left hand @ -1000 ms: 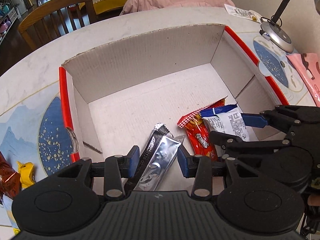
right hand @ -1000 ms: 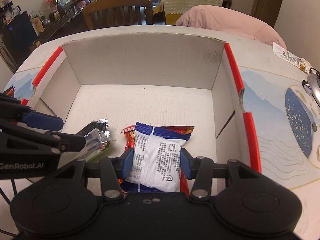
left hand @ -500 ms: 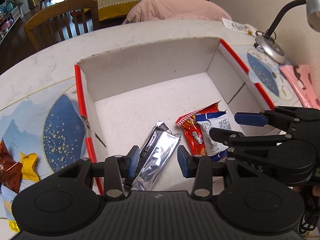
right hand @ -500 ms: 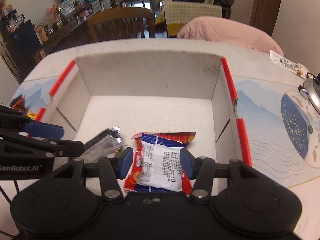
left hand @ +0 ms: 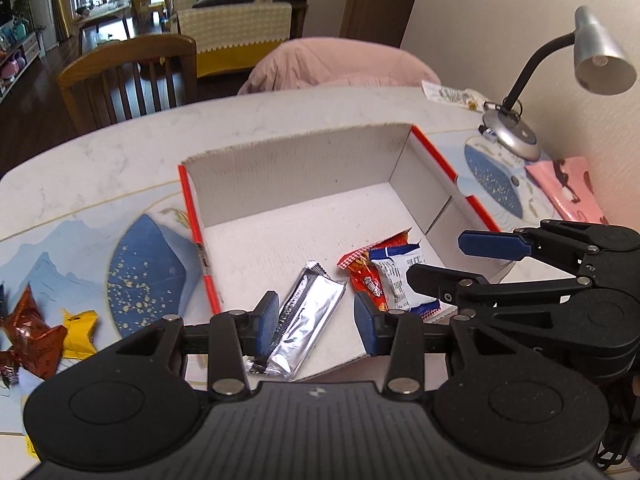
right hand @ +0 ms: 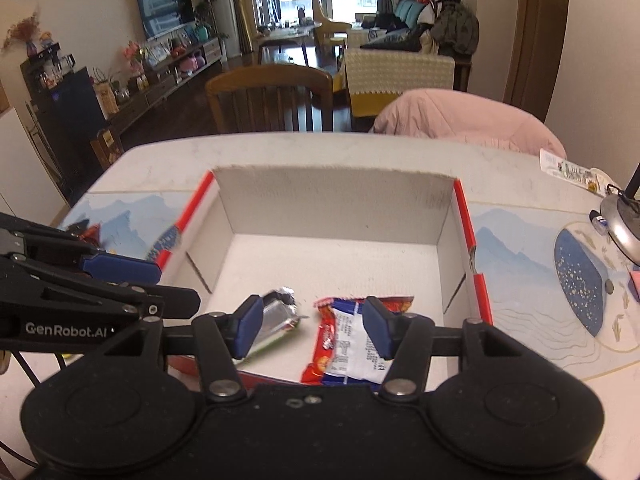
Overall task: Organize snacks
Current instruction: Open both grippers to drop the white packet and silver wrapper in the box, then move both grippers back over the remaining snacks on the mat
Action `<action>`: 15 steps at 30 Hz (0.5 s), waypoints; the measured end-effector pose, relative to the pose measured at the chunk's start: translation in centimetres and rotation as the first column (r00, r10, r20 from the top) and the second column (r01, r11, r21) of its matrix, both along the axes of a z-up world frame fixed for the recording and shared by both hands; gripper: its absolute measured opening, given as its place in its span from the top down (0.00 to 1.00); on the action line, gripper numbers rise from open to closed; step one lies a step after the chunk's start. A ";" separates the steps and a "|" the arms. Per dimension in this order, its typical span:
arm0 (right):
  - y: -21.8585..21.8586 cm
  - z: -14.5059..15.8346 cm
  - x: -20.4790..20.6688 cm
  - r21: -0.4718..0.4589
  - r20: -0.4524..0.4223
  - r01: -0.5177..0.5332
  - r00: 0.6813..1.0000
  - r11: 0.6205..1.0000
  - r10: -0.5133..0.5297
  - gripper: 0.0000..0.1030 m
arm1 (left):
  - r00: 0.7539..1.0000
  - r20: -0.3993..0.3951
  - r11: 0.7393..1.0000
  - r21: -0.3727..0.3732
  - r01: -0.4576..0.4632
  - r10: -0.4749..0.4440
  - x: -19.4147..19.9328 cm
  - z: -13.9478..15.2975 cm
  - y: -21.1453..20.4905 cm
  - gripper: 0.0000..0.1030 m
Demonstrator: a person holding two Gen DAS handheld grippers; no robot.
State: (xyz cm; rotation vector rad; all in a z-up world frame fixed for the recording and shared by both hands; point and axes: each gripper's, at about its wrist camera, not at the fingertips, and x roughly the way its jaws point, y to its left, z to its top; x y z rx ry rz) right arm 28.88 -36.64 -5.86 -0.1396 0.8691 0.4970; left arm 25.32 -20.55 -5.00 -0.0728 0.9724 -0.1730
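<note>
The cardboard box (left hand: pixel 304 168) sits on the surface (left hand: pixel 120 148). The silver snack (left hand: pixel 308 312) lies slanted near the box's front wall, under the left claw (left hand: pixel 316 320), untouched, jaws apart. The right claw (right hand: pixel 312 328) has just been opening above the white snack (right hand: pixel 352 348). The box's far half is bare.

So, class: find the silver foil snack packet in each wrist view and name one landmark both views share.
Left wrist view: the silver foil snack packet lies lower centre on the cardboard box floor, seen between the left gripper's open jaws.
Right wrist view: the same packet sits centre-left, partly hidden behind the right gripper's left fingertip.
Shared landmark: the blue-and-white snack packet lying on a red packet beside it.
</note>
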 end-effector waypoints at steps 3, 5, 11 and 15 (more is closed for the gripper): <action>0.5 0.8 -0.7 0.017 0.014 -0.005 1.000 1.000 0.005 0.46 | 1.000 0.025 1.000 -0.003 0.004 -0.004 -0.9 0.8 0.6 0.61; 0.9 1.3 -1.2 0.027 0.024 -0.008 1.000 1.000 0.008 0.45 | 0.999 0.037 1.000 -0.010 0.001 -0.001 -1.5 1.3 1.3 0.61; 2.3 2.3 -2.8 0.069 0.042 -0.007 0.999 0.998 0.005 0.41 | 0.998 0.065 0.999 -0.031 -0.017 0.019 -3.4 2.4 3.6 0.61; 3.6 2.8 -3.9 0.091 0.047 -0.015 0.999 0.996 0.011 0.36 | 0.996 0.086 0.999 -0.040 -0.028 0.031 -4.8 3.2 5.3 0.60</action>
